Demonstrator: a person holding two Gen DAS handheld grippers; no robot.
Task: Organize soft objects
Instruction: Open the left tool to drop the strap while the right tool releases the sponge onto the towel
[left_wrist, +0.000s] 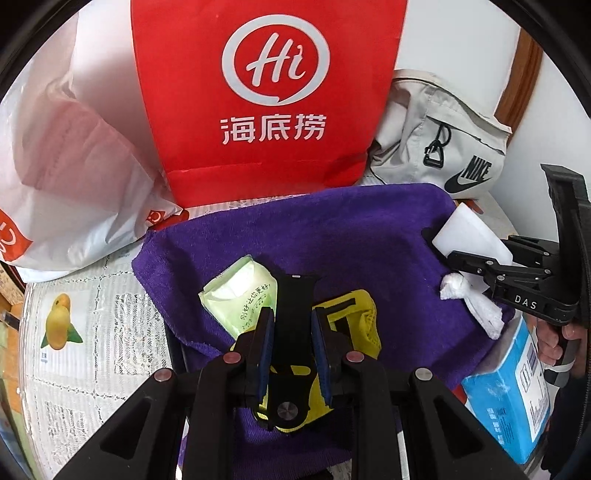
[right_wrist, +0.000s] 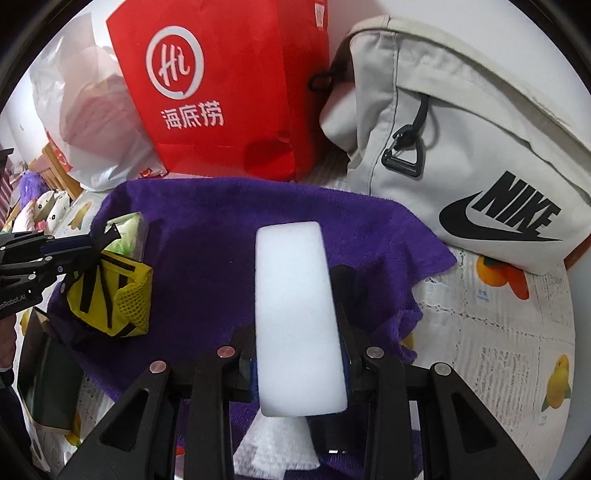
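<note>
In the left wrist view my left gripper (left_wrist: 293, 325) is shut on the black strap (left_wrist: 293, 295) of a yellow mesh pouch (left_wrist: 362, 317), just above a purple towel (left_wrist: 332, 229). A green tissue pack (left_wrist: 240, 295) lies on the towel beside it. My right gripper (right_wrist: 299, 295) is shut on a white foam block (right_wrist: 295, 280) that stands out over the towel (right_wrist: 221, 229). A white cloth (right_wrist: 273, 443) hangs under that gripper. From the right wrist, the left gripper (right_wrist: 92, 247) carries the pouch (right_wrist: 114, 295) at the towel's left edge.
A red paper bag (left_wrist: 258, 92) and a white plastic bag (left_wrist: 74, 147) stand behind the towel, with a grey Nike bag (right_wrist: 461, 147) to the right. A blue pack (left_wrist: 506, 387) sits at the towel's near right. The fruit-print tablecloth (right_wrist: 498, 332) lies beneath.
</note>
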